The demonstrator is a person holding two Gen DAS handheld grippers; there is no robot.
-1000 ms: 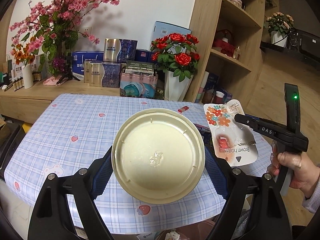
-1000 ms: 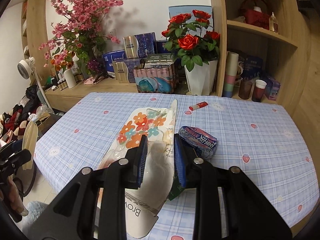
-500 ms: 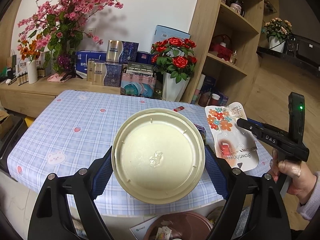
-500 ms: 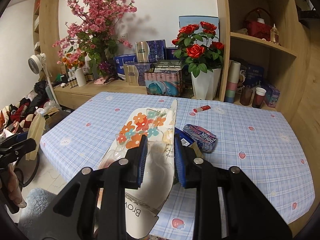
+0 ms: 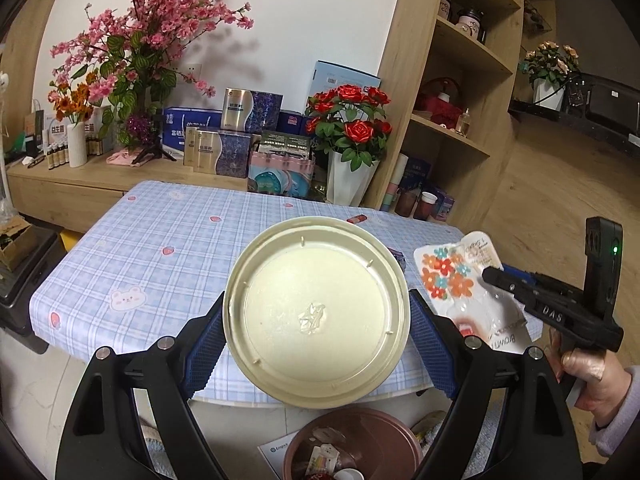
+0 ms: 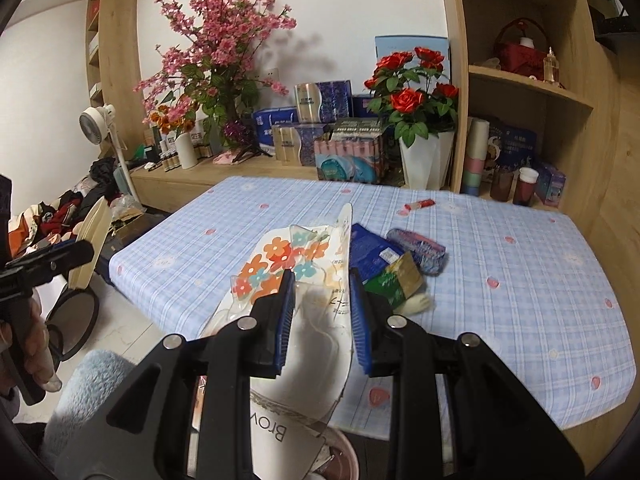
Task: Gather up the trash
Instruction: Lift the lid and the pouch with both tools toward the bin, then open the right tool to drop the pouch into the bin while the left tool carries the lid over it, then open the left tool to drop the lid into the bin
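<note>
left hand-held gripper | grips round cream lid | maybe plastic

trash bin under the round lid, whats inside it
In the brown trash bin, below the round lid held by the left gripper, lie crumpled wrappers and paper scraps. The bin's lower half is out of frame, so the rest is unseen.

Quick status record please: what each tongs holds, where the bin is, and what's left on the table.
left tongs: shut on lid
right tongs: shut on hook pack
bin: on floor, below the lid, already has trash
left on table: blue packet, green packet, purple wrapper, red tube
</note>
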